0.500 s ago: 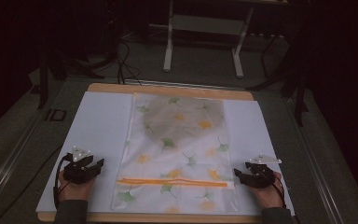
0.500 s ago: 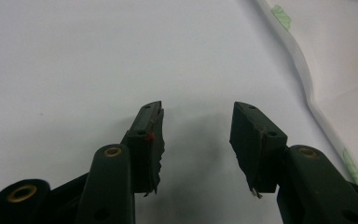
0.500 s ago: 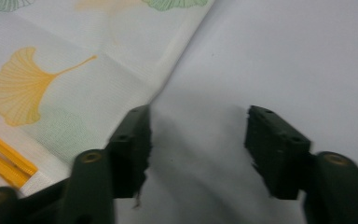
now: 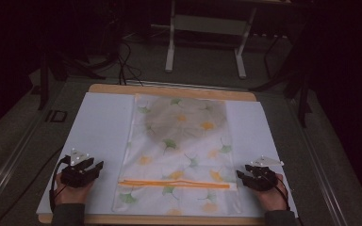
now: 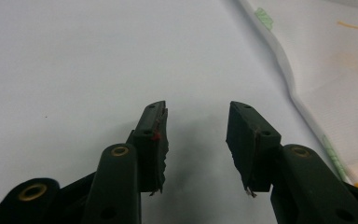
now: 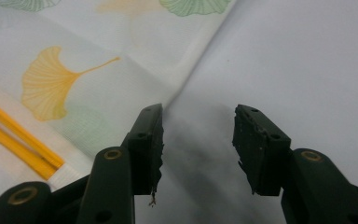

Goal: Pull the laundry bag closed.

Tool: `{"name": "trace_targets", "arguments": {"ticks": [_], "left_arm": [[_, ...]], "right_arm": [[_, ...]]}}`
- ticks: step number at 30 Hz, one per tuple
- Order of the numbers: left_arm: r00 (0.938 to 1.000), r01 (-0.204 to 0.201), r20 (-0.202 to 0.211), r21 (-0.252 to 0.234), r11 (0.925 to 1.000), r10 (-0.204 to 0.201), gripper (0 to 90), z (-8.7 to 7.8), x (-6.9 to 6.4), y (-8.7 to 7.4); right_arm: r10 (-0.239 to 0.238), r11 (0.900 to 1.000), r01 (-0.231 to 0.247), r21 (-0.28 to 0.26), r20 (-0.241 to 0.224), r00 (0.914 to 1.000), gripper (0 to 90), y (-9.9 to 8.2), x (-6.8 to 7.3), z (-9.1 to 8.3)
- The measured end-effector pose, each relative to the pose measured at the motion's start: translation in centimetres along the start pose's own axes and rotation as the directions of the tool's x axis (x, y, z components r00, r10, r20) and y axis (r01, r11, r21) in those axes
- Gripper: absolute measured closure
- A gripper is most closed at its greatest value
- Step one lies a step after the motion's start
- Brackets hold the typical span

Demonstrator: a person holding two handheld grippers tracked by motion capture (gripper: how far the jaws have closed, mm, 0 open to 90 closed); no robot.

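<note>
Bag: a leaf-printed zip bag (image 4: 181, 155) is laid flat along the middle of the white mat (image 4: 101, 127).
Left gripper (image 4: 92, 170): jaws are spread, nothing is held; it is rested on the mat, near the bag's left edge.
Right gripper (image 4: 243, 177): jaws are spread and empty; it is placed just beside the bag's right edge, by the orange zip strip (image 4: 174, 183).
</note>
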State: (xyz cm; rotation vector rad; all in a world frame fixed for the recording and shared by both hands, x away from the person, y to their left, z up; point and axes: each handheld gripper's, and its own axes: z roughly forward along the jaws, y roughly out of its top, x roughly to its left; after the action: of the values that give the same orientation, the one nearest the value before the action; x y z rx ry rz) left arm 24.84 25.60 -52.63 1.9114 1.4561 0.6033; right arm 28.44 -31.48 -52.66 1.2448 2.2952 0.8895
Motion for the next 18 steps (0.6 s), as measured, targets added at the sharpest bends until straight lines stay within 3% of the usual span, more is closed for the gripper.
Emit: {"name": "trace_targets", "arguments": {"ticks": [4,11,18], "left_arm": [[0.9998,-0.004,0.020,0.038,0.9993,0.003,56.6,0.2,-0.1,-0.1],[0.9997,-0.016,0.019,0.046,0.9988,0.015,55.7,0.0,-0.2,-0.2],[0.9992,-0.025,0.033,0.041,0.9988,0.024,58.9,-0.2,-0.3,-0.3]], "right_arm": [[-0.010,0.9999,0.010,0.003,-0.012,0.9999,53.9,0.0,0.4,-0.2],[-0.016,0.9998,0.016,0.008,-0.036,0.9992,53.7,0.3,0.3,-1.0],[-0.053,0.9983,0.055,0.019,-0.061,0.9967,52.6,1.2,0.7,-1.2]]}}
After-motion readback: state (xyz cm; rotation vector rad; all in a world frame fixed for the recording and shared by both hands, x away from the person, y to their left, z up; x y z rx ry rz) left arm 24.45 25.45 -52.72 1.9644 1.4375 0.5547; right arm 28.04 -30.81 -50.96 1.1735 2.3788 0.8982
